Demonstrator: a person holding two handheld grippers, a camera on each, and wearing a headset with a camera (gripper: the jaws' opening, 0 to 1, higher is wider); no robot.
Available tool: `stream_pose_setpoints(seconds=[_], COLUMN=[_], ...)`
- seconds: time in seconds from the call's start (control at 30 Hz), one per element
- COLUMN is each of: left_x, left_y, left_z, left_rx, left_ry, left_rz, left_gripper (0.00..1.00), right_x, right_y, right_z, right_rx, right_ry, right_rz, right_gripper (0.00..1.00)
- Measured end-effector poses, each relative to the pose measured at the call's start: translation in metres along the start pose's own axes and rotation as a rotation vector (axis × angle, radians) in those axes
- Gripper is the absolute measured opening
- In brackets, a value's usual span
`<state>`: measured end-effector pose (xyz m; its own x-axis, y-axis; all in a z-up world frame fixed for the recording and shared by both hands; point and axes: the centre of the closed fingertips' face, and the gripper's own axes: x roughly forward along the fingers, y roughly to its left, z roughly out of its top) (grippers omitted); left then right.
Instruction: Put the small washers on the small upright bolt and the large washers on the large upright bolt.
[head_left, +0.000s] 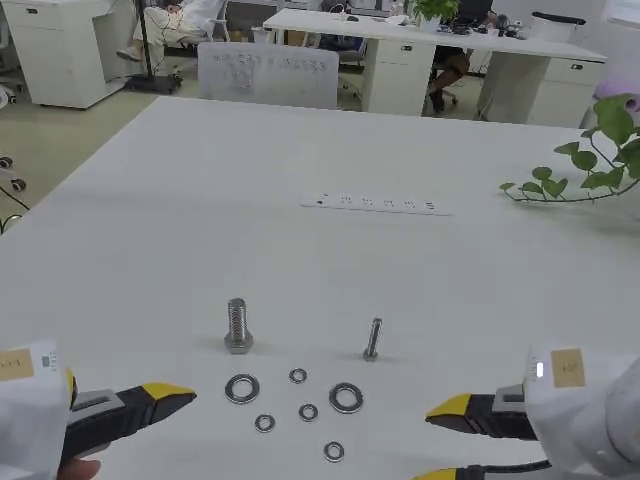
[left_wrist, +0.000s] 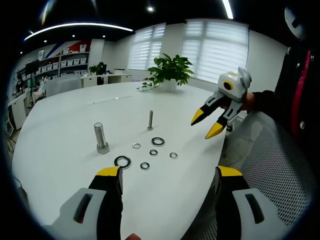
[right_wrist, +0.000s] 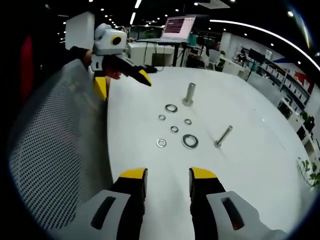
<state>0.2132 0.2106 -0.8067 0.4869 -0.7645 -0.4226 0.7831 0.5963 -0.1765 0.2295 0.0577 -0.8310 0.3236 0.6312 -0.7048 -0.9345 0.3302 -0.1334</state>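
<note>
Small washers (head_left: 308, 411), four of them, and large washers (head_left: 242, 388), two of them, lie flat and loose on the white surface (head_left: 300, 250). They form a small group just in front of the two bolts, on the side near the person. The large bolt (head_left: 237, 327) stands upright on its head at the left. The small bolt (head_left: 372, 340) stands upright at the right, well apart from the large one. Both shafts are bare, with no washer on either of them, so I judge that the task is at its very beginning: none of the six placements is done yet.

The left hand-held gripper (left_wrist: 169, 172) has its jaws spread wide and carries nothing. It hangs near the edge of the surface, to the left of the washers. The right hand-held gripper (right_wrist: 167, 175) also has a clear gap between its jaws and is empty. It is at the right of the group, likewise near the edge. Neither one touches a washer.

All is left to do: each of the four small washers has to go on the small bolt, and the two large ones on the large bolt. The washers lie apart from one another, which I think makes it easier to take them one at a time.
</note>
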Motion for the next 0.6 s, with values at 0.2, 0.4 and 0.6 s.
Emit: stream_pose_setpoints(seconds=[0.2, 0.4, 0.6], left_x=[-0.0001, 0.0002, -0.0005], left_y=[-0.0006, -0.0009, 0.0009], left_z=[-0.0017, -0.0015, -0.0022], left_rx=[0.002, 0.006, 0.007], left_ry=[0.01, 0.011, 0.017], left_rz=[-0.007, -0.009, 0.002], left_gripper=[0.7, 0.69, 0.7], right_x=[-0.0021, -0.0024, -0.0022], right_y=[-0.0063, -0.0047, -0.0038], right_z=[-0.0053, -0.0074, -0.0085], right_rx=[-0.028, -0.014, 0.019], right_ry=[0.039, 0.053, 0.055], right_rz=[-0.046, -0.041, -0.033], right_gripper=[0.35, 0.34, 0.37])
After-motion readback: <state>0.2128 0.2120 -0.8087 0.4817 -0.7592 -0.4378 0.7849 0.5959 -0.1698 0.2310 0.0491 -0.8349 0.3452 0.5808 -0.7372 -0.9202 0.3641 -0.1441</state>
